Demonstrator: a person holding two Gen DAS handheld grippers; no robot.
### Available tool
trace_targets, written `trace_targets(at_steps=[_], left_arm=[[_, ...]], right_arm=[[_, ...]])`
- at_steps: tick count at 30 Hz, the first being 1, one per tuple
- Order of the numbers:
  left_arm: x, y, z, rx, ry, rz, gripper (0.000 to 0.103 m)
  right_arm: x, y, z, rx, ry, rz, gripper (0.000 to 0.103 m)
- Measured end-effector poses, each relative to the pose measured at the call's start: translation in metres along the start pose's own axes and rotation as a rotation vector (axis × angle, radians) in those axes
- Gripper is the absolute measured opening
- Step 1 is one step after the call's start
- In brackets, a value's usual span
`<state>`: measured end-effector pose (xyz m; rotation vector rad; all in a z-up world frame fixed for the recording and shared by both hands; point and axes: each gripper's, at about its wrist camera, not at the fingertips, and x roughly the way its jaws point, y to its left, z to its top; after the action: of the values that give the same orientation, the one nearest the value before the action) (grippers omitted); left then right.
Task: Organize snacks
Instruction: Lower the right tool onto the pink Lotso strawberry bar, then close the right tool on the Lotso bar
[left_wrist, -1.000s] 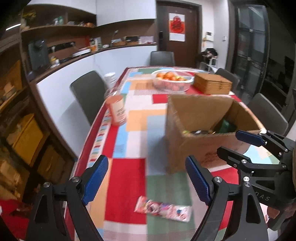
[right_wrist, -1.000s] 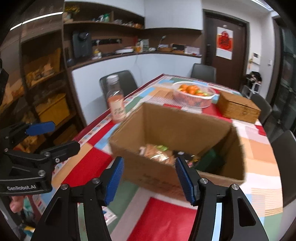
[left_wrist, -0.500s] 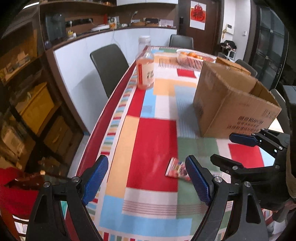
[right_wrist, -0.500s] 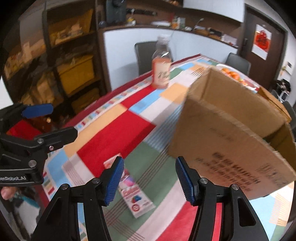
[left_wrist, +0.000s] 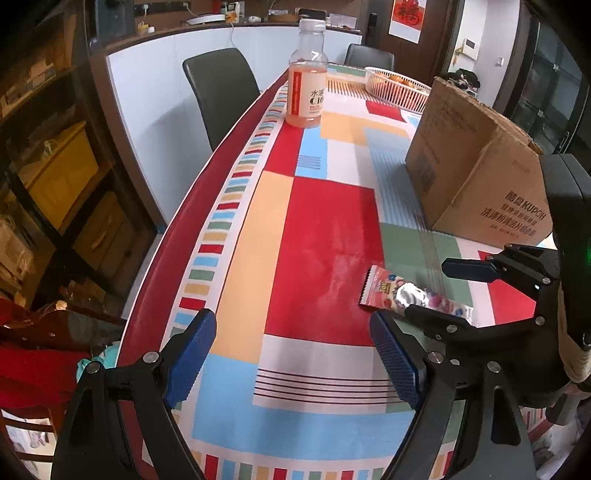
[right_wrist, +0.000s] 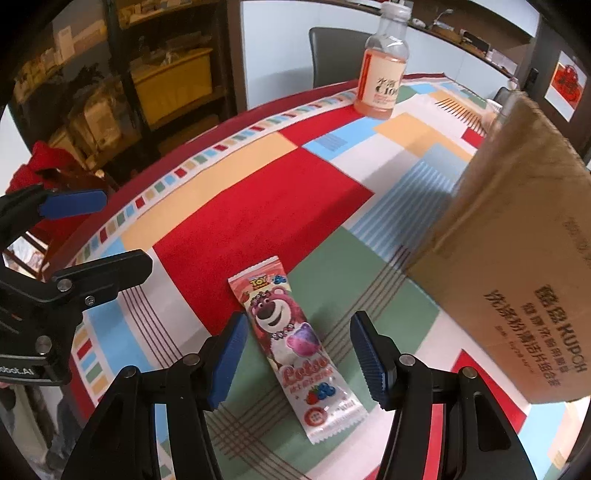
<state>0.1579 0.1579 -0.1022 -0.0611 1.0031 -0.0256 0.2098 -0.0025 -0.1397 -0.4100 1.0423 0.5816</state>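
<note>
A pink bear-print snack packet lies flat on the patterned tablecloth, and also shows in the left wrist view. My right gripper is open, low over the table, with the packet between its blue pads, not touching it. A brown cardboard box stands just right of the packet; it also appears in the left wrist view. My left gripper is open and empty, hovering over the table's near left part, left of the packet.
A capped bottle of pink drink stands near the table's left edge, also in the right wrist view. A white basket of oranges sits at the far end. Dark chairs and shelving line the left side.
Both grippers have dropped lower and pulled back from the box. The right gripper now straddles the snack packet, which was ahead of it half a second ago. Both stay open.
</note>
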Motion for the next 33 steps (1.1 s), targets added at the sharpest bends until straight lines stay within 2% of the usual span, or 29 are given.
trace_targets(at_steps=[8, 15, 20, 28, 33], left_arm=[[0.014, 0.006, -0.006, -0.018, 0.038, 0.002, 0.085], [0.02, 0.002, -0.007, -0.018, 0.053, 0.002, 0.085], [0.02, -0.002, -0.006, -0.015, 0.054, 0.008, 0.085], [0.014, -0.013, -0.004, 0.005, 0.038, 0.022, 0.085], [0.007, -0.023, 0.0, 0.021, 0.012, 0.025, 0.085]], right_arm=[[0.021, 0.002, 0.004, -0.011, 0.043, -0.001, 0.059], [0.024, -0.002, 0.005, 0.008, 0.033, 0.023, 0.058], [0.022, 0.002, 0.003, -0.004, 0.02, 0.038, 0.034], [0.012, -0.002, -0.006, 0.03, -0.002, 0.052, 0.033], [-0.006, -0.01, -0.011, 0.049, -0.045, 0.018, 0.032]])
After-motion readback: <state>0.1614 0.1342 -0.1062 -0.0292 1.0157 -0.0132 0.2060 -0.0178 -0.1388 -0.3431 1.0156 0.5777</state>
